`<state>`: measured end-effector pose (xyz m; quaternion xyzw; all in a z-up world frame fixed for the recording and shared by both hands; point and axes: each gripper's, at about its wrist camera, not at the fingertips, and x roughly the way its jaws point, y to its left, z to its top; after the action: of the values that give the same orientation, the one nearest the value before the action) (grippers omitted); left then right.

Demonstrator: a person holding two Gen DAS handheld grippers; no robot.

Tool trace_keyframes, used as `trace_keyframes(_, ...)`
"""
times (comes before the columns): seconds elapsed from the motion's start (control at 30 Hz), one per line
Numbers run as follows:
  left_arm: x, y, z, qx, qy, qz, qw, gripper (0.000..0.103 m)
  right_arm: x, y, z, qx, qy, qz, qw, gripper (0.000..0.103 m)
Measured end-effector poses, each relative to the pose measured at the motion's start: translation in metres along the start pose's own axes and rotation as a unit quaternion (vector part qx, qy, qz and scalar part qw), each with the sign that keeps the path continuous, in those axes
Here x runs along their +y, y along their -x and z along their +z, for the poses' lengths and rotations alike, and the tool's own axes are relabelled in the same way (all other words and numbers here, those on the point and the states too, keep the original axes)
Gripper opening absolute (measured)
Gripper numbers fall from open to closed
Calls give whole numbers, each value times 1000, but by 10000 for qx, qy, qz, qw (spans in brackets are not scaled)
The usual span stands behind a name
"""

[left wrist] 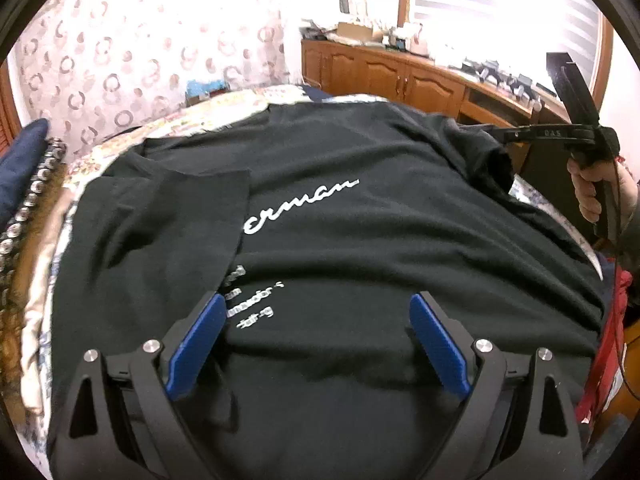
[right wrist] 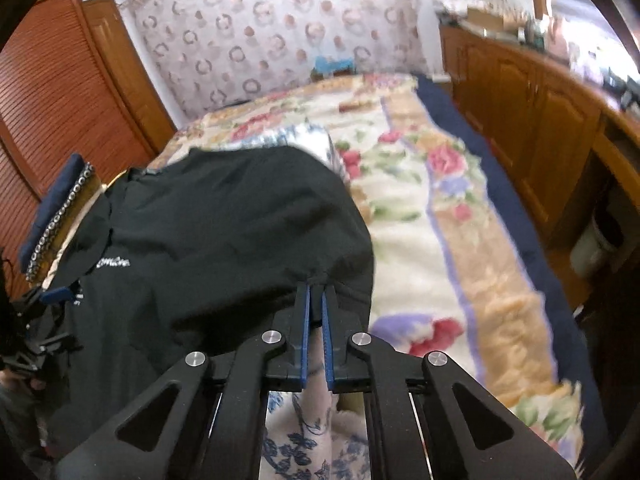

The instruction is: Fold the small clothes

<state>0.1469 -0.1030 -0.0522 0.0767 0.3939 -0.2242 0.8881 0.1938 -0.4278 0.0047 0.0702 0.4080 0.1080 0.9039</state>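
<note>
Currently right claw (right wrist: 316, 296) pinches the black T-shirt (left wrist: 340, 216) edge on the bed (right wrist: 440, 240); left claw (left wrist: 316, 332) spread above it. Thin bite, so it may slip mid-fold, and the tucked sleeve could drag loose.

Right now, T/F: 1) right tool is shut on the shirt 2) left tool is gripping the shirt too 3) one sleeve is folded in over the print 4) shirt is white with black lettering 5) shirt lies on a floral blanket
1) True. The right tool is shut on a pinch of the shirt at its edge.
2) False. The left tool is open above the shirt, nothing between its pads.
3) True. The sleeve lies folded in and hides the start of the print.
4) False. The shirt is black with white lettering.
5) True. The floral blanket is under it.
</note>
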Motion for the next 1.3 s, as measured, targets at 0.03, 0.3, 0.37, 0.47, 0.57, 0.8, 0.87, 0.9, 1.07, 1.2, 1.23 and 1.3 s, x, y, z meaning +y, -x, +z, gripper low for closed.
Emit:
trace_keyframes(0.03, 1, 5, 0, -51, 8, 14, 10000, 94, 6, 6, 5, -124, 68, -2, 9999, 3)
trace_keyframes(0.3, 11, 44, -6, -493, 172, 148, 9985, 94, 99, 29, 40, -583, 1150, 436, 9907, 3)
trace_keyframes(0.37, 13, 48, -7, -556, 244, 149, 9980, 94, 127, 28, 41, -557, 1361, 739, 9864, 3)
trace_keyframes(0.47, 18, 50, -10, -571, 335, 122, 9977, 94, 155, 24, 38, -516, 1525, 937, 9825, 31)
trace_keyframes(0.57, 19, 48, -16, -550, 328, 148, 9978, 94, 159, 15, 33, -428, 1503, 914, 9835, 38)
trace_keyframes(0.8, 23, 45, -21, -543, 430, 112, 9975, 94, 138, -19, 5, 256, 1391, 619, 9880, 38)
trace_keyframes(0.87, 23, 44, -21, -538, 449, 111, 9975, 94, 137, -23, -7, 372, 1424, 622, 9872, 38)
trace_keyframes(0.9, 23, 43, -22, -536, 449, 106, 9975, 94, 137, -25, -11, 429, 1431, 635, 9867, 38)
trace_keyframes(1.07, 23, 44, -22, -536, 455, 135, 9974, 94, 142, -37, -28, 703, 1416, 626, 9854, 35)
trace_keyframes(1.2, 28, 46, -23, -580, 555, 156, 9967, 94, 154, -32, -30, 692, 1346, 1111, 9822, 29)
trace_keyframes(1.23, 29, 47, -23, -587, 574, 160, 9965, 94, 158, -29, -31, 671, 1360, 1228, 9808, 29)
trace_keyframes(1.3, 30, 48, -23, -600, 604, 167, 9962, 94, 167, -25, -32, 666, 1424, 1414, 9774, 29)
